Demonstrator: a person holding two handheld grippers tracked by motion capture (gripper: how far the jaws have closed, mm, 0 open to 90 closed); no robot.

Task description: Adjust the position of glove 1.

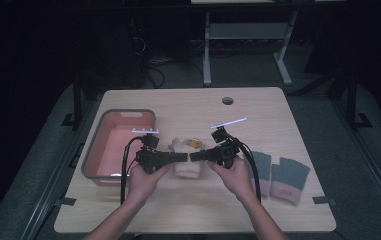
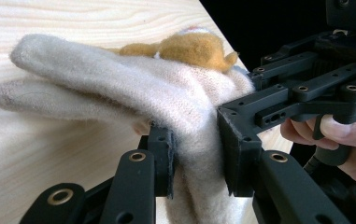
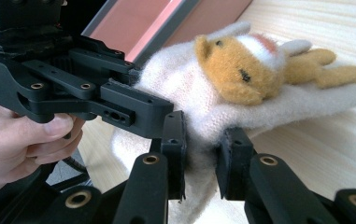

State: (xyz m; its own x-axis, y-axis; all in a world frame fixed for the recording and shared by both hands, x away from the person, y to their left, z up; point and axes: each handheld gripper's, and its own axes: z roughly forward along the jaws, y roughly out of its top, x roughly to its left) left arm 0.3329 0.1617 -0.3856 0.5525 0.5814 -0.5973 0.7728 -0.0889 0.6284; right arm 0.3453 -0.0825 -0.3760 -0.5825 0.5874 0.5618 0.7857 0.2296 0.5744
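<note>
A cream knitted glove (image 1: 186,161) with an orange plush animal (image 1: 193,144) on its back lies at the table's middle. My left gripper (image 1: 182,157) comes at it from the left and is shut on the glove's cuff edge (image 2: 192,140). My right gripper (image 1: 194,156) comes from the right and is shut on the same cuff (image 3: 203,140). The two grippers face each other, tips nearly touching. In the right gripper view the plush animal (image 3: 234,70) lies face up on the glove, and the left gripper's jaw block sits just left of my own.
A grey-rimmed bin (image 1: 103,120) with a pink inside stands left of the glove. Two grey gloves with pink cuffs (image 1: 280,175) lie at the right, near the front edge. A round cable hole (image 1: 227,101) sits near the far edge.
</note>
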